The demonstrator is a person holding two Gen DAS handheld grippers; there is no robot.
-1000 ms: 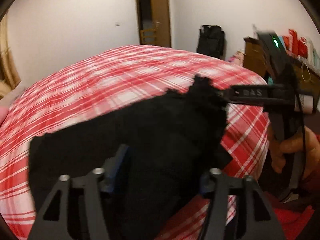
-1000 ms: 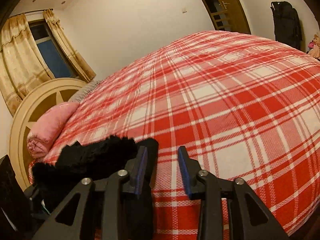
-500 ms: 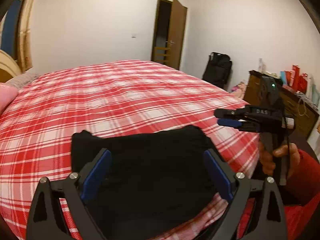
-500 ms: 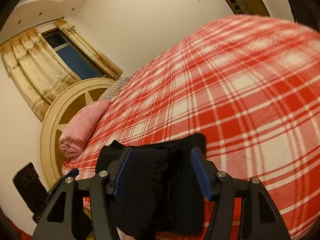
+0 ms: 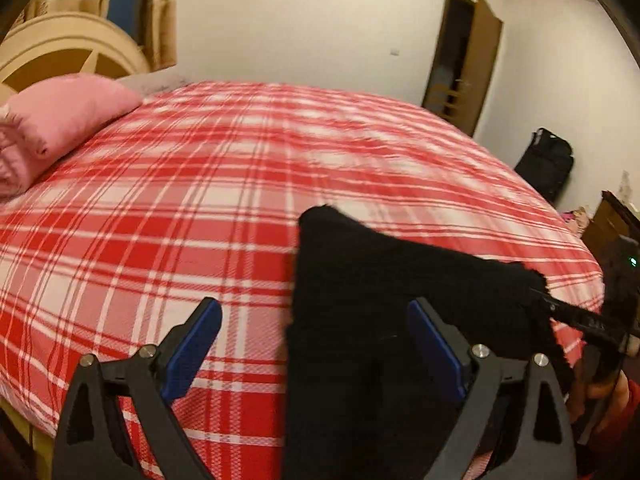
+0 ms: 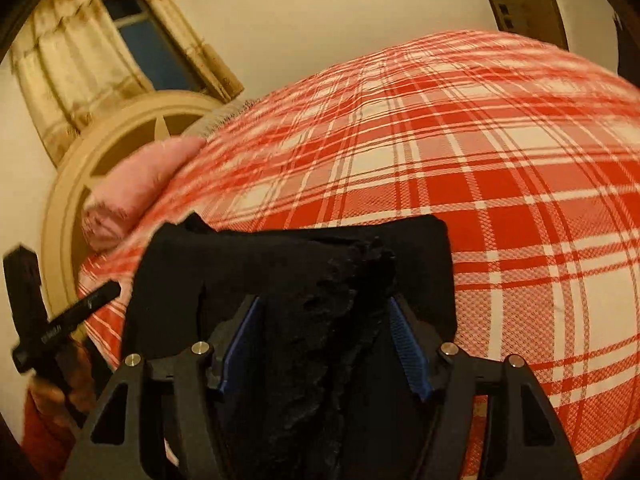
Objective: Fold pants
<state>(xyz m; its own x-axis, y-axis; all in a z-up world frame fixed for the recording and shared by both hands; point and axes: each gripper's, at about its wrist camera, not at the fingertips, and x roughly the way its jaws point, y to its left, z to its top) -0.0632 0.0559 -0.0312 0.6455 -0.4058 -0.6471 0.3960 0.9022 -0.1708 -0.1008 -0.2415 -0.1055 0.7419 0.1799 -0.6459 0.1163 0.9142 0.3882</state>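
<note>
Left tool is spread wide over the near edge of the bed, blue pads well apart, pinching nothing. The left pad sits over bare red-and-white checked bedspread; the right pad hangs over the black pants, and whether it touches the cloth I can't tell.

Right tool now: its jaws are closing, with a bunched ridge of black fabric standing up between the blue pads. The cloth fills much of the gap, though the pads are not clearly pressing on it, so I'd call it loose around the fabric rather than gripping.

The pants lie in a dark, folded heap at the near side of the bed, on top of the checked spread. One corner points up toward the middle of the mattress, and a frayed, rough edge runs along the side by the right tool. From the left tool's view, the right tool comes in from the far right, its tip right at that frayed edge, with a hand in a red sleeve below it.

A pink pillow rests at the head of the bed, against the cream headboard. Curtains hang behind. A brown door stands open on the far wall, with a black bag near it.
</note>
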